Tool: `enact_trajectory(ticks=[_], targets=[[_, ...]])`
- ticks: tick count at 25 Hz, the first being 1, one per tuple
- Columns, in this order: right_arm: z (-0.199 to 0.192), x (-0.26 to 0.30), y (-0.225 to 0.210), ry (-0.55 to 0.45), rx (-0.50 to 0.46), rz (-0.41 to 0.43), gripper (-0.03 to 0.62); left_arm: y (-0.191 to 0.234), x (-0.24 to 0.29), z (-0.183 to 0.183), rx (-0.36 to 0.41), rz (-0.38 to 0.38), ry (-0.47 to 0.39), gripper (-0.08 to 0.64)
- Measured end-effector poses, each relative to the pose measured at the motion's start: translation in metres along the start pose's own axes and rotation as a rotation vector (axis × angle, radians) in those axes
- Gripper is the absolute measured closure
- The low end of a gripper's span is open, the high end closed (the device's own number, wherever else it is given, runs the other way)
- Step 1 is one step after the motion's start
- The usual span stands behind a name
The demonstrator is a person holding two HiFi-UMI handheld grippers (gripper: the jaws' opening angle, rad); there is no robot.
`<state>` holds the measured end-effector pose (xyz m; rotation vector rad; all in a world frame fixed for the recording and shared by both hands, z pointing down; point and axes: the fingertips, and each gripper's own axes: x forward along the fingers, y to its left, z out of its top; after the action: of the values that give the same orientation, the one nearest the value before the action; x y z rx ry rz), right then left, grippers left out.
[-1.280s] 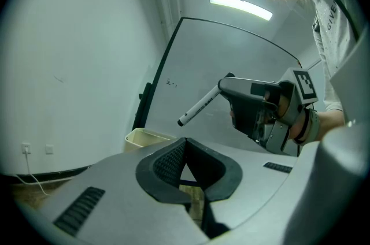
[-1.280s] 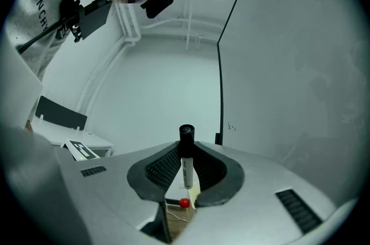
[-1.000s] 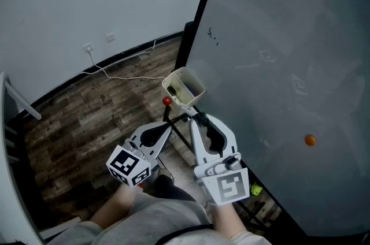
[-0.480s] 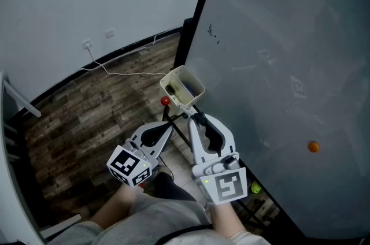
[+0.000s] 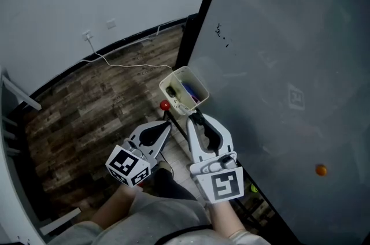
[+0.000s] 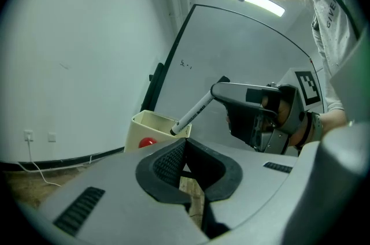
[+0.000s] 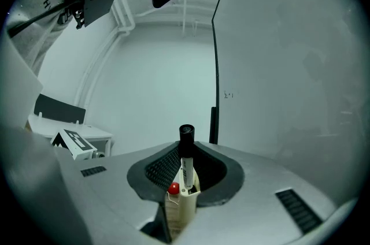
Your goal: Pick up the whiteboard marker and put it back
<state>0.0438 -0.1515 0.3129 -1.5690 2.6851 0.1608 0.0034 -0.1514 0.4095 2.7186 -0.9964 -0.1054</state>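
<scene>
Right claw point(image 7: 185, 163) still clenched on marker point(image 7: 186, 156), tip over holder point(image 5: 171, 84); left claw point(image 6: 185, 148) closed, empty, unmoved.

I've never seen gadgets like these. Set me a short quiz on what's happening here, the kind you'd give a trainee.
1. Which one holds the whiteboard marker between its fingers?
A) left gripper
B) right gripper
C) neither
2. True or false: the marker's free end reaches towards the cream holder beside the whiteboard.
3. Fill in: the small round dot low on the whiteboard is coloured ____.

Key: 1 B; 2 true; 3 orange.
</scene>
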Motion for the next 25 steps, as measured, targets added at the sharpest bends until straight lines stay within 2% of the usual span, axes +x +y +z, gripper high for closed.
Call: enact_trajectory(ticks=[14,25], targets=[[-0.055,0.031,-0.007,0.077,-0.005,0.029,0.517,0.027,0.024,-0.041,-0.05,0.03,0.078,0.545],[-0.076,0.038,-0.003,0.113,-0.035,0.035,0.517,0.038,0.028,-0.051,-0.067,0.034,0.092,0.545]])
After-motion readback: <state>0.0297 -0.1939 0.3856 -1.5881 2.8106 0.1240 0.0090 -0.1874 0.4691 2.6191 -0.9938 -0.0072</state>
